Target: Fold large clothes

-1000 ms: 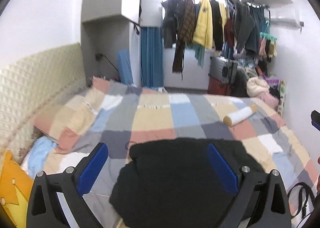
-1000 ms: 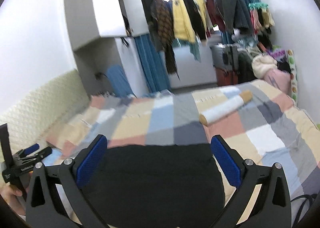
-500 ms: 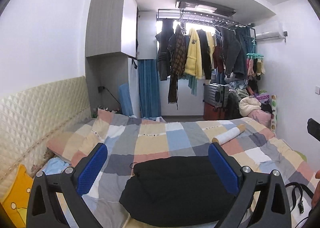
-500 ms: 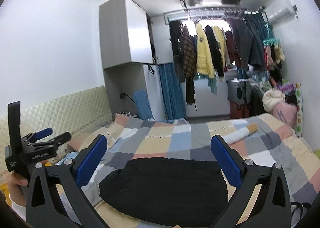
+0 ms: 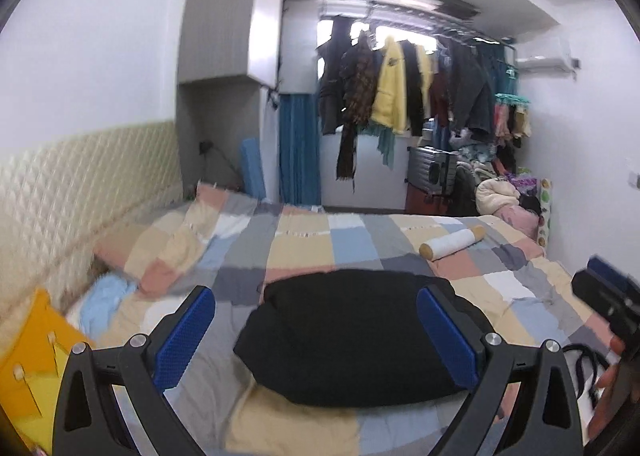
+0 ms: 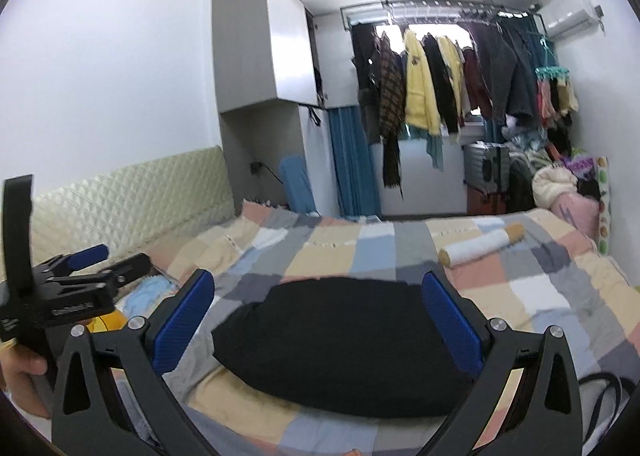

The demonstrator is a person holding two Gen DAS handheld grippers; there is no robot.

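A black garment (image 5: pixel 352 336) lies folded into a compact bundle on the checked bedspread (image 5: pixel 312 240), near the bed's front. It also shows in the right wrist view (image 6: pixel 340 344). My left gripper (image 5: pixel 316 336) is open and empty, held above and in front of the bundle. My right gripper (image 6: pixel 320 324) is open and empty too, held above the bundle. The left gripper shows at the left edge of the right wrist view (image 6: pixel 84 268). The right gripper's tip shows at the right edge of the left wrist view (image 5: pixel 608 296).
A white roll (image 5: pixel 452 244) lies on the bed's far right. A pillow (image 5: pixel 160 244) and padded headboard (image 5: pixel 80 184) are on the left. Clothes hang on a rack (image 5: pixel 400 88) at the back. A black strap (image 5: pixel 584 356) lies at the right front.
Both grippers have pulled up and back from the black bundle, which now looks smaller and farther. The left view has tilted down a little since half a second ago.
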